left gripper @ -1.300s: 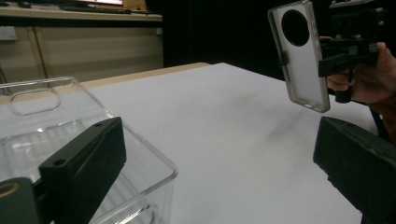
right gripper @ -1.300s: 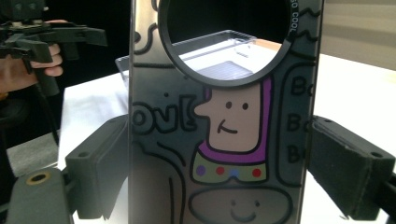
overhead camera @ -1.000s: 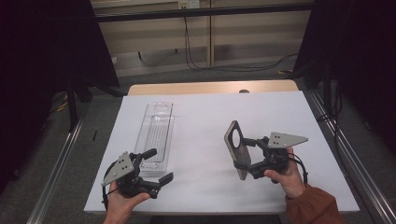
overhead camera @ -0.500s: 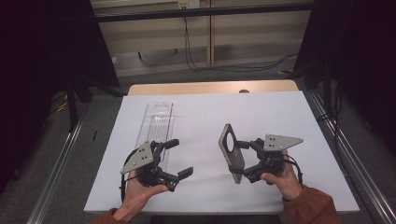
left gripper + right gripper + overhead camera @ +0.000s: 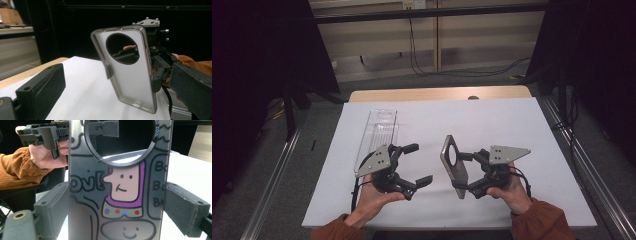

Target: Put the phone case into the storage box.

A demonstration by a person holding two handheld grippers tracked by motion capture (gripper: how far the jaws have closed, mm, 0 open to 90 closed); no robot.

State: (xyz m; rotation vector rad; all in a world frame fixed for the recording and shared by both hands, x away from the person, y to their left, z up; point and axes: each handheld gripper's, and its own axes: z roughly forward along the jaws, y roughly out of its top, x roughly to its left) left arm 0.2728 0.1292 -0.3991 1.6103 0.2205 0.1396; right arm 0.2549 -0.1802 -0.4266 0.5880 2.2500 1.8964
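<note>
R gripper (image 5: 466, 176) clamped on phone case (image 5: 454, 165), held upright above counter (image 5: 512, 125). L gripper (image 5: 418, 164) jaws wide, empty, just left of case.

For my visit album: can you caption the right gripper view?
Right gripper holding a cartoon-printed phone case upright, left gripper raised beyond.

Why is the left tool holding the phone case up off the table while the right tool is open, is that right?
Sides are swapped. In the high view, the right tool holds the phone case up off the table, while the left tool is open.
</note>
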